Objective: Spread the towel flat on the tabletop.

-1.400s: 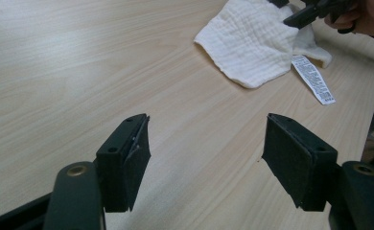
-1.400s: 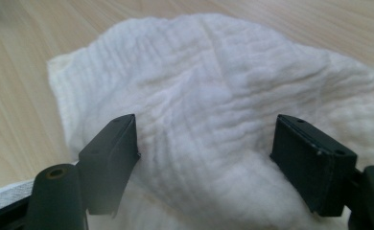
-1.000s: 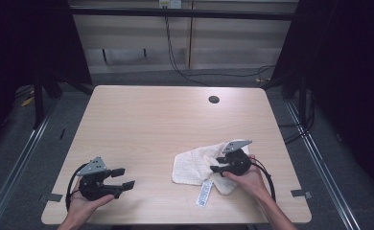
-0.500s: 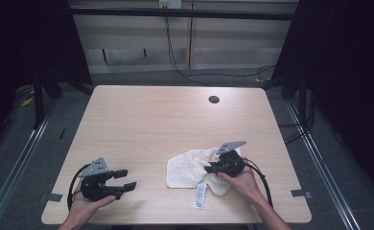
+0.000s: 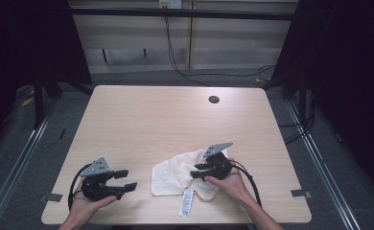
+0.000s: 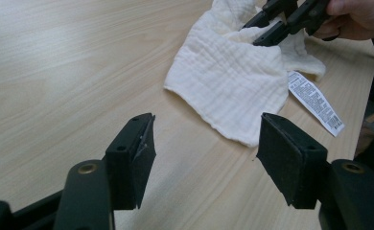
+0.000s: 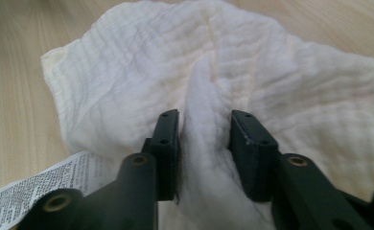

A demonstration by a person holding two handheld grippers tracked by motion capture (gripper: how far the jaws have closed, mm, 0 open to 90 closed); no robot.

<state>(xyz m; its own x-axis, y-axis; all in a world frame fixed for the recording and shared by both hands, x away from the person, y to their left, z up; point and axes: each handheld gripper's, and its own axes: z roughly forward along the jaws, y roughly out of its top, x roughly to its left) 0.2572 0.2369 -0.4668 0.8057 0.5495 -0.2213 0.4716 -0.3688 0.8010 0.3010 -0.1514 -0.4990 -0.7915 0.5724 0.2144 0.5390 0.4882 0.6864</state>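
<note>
One printed label (image 5: 187, 202) | white cloth (image 5: 173, 174) | text too small to read

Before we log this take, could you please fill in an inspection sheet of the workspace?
Surface: wooden table, round hole near the far edge.
Job's things: white cloth crumpled at the near edge, its tag lying flat.
Clutter: nothing seen.
Grippers: left gripper open, off the cloth; right gripper has just been opening, a cloth ridge between its jaws, grip uncertain.
Cables: one trails from each gripper; more lie on the floor beyond.
Surroundings: dark curtains, metal rails.
</note>
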